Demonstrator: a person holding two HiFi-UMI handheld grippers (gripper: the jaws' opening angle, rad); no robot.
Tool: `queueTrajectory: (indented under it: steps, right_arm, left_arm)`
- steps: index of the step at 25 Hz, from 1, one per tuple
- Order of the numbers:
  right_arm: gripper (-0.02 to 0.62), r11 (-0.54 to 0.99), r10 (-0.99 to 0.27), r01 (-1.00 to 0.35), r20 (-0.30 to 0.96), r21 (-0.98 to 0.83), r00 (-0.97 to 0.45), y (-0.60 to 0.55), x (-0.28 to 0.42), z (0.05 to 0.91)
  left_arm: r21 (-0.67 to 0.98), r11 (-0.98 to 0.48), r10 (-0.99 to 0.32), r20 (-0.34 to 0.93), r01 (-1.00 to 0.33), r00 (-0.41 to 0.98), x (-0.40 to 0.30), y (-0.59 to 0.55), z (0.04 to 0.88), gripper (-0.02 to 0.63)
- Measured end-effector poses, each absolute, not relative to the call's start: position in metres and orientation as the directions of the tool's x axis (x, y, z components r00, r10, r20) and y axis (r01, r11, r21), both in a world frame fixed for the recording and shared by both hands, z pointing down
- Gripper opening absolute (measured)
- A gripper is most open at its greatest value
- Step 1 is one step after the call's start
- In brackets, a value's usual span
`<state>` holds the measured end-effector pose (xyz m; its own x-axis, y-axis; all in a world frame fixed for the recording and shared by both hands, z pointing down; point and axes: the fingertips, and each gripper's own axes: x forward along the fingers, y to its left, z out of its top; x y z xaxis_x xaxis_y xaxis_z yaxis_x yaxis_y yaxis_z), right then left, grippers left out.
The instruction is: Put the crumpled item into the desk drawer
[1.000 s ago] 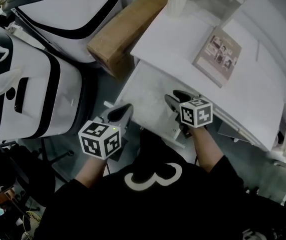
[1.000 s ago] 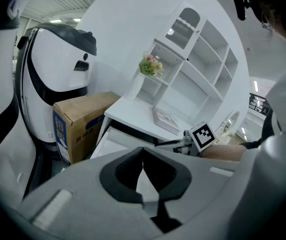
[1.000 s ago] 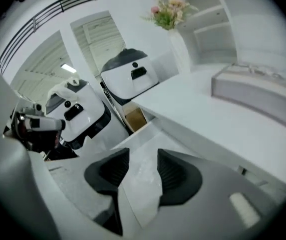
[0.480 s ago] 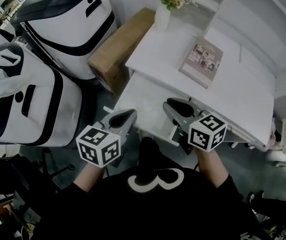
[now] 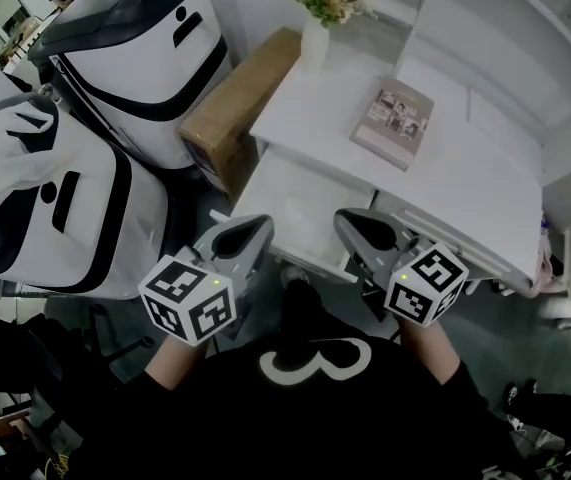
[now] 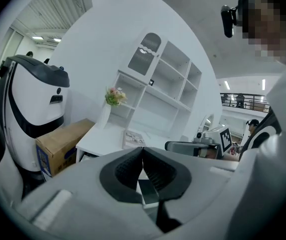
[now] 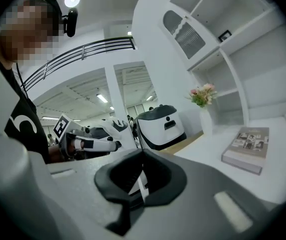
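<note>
The white desk (image 5: 465, 173) stands ahead of me, and what looks like its drawer (image 5: 295, 213) sticks out below the front edge. No crumpled item shows in any view. My left gripper (image 5: 255, 230) hovers near my chest in front of the drawer, its jaws (image 6: 143, 151) closed together with nothing between them. To its right, my right gripper (image 5: 350, 223) is level with it, its jaws (image 7: 143, 154) also shut and empty. Each gripper appears in the other's view: the right gripper (image 6: 193, 146) and the left gripper (image 7: 92, 144).
A book (image 5: 393, 126) lies on the desk, with a vase of flowers (image 5: 315, 33) at its far left corner. A cardboard box (image 5: 240, 108) leans by the desk's left side. Two large white machines (image 5: 130, 58) (image 5: 55, 208) crowd the left, and white shelves (image 5: 505, 28) rise behind the desk.
The right gripper's jaws, apart one second ago, have closed. The head view has tilted up, so more of the desk, vase and shelves shows. Both grippers stay near my chest.
</note>
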<state>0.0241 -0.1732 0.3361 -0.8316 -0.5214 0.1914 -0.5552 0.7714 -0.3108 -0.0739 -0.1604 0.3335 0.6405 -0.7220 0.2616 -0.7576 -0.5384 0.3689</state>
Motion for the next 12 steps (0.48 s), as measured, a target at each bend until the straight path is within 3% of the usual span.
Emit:
queueTrajectory:
  steps: [12]
  right_arm:
    - [0.002,0.786,-0.502,-0.527,0.163,-0.324,-0.849,-0.145,0.022,0.334]
  left_arm:
    - [0.343,-0.563,-0.712,0.261,-0.752,0.652,-0.063,-0.138,0.328,0.011]
